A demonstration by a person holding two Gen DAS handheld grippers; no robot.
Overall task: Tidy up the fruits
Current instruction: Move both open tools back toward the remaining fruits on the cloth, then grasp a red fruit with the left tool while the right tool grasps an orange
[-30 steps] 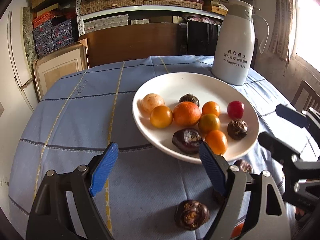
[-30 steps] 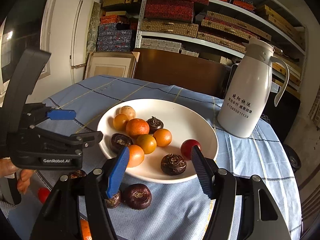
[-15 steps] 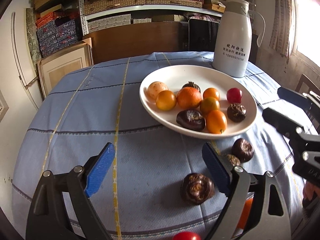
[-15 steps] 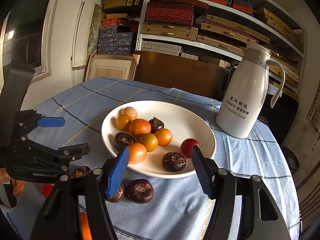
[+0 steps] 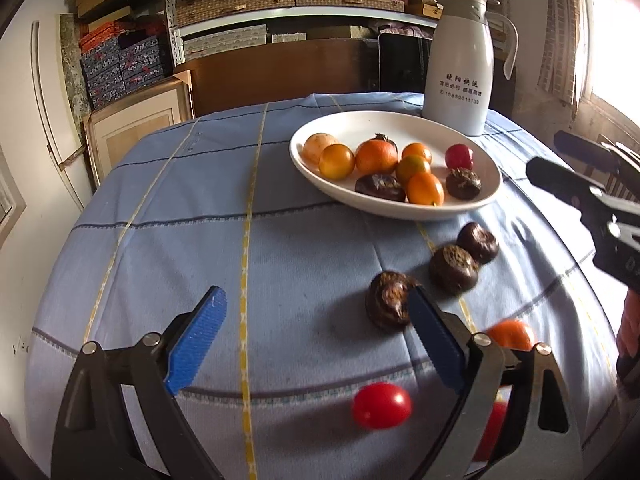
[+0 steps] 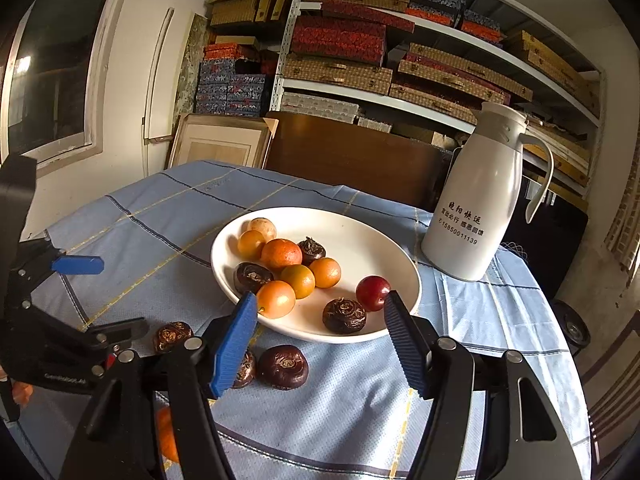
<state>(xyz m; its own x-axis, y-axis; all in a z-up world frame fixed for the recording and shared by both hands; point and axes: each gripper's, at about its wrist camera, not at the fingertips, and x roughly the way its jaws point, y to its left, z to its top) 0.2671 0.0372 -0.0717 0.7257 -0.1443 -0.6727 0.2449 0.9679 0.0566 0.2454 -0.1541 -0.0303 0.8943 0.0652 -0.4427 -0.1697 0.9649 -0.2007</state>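
A white plate (image 5: 352, 124) (image 6: 376, 236) on the blue tablecloth holds several orange fruits, dark water chestnuts and a red fruit (image 5: 459, 156). Loose on the cloth in front of it lie three water chestnuts (image 5: 388, 300) (image 5: 454, 269) (image 5: 478, 242), a red tomato (image 5: 382, 405) and an orange fruit (image 5: 512, 334). My left gripper (image 5: 316, 344) is open and empty above the cloth, left of the nearest chestnut. My right gripper (image 6: 320, 344) is open and empty before the plate's near rim, with a chestnut (image 6: 283, 367) below it.
A white thermos jug (image 5: 460, 76) (image 6: 480, 196) stands behind the plate at the right. Shelves of boxes, a wooden board and a framed panel (image 5: 136, 132) stand beyond the table's far edge. The cloth's left half (image 5: 180, 208) is bare.
My left gripper has drawn back from the plate toward the table's near edge, so the loose chestnuts, tomato and orange fruit have come into view. The right gripper has drawn back slightly.
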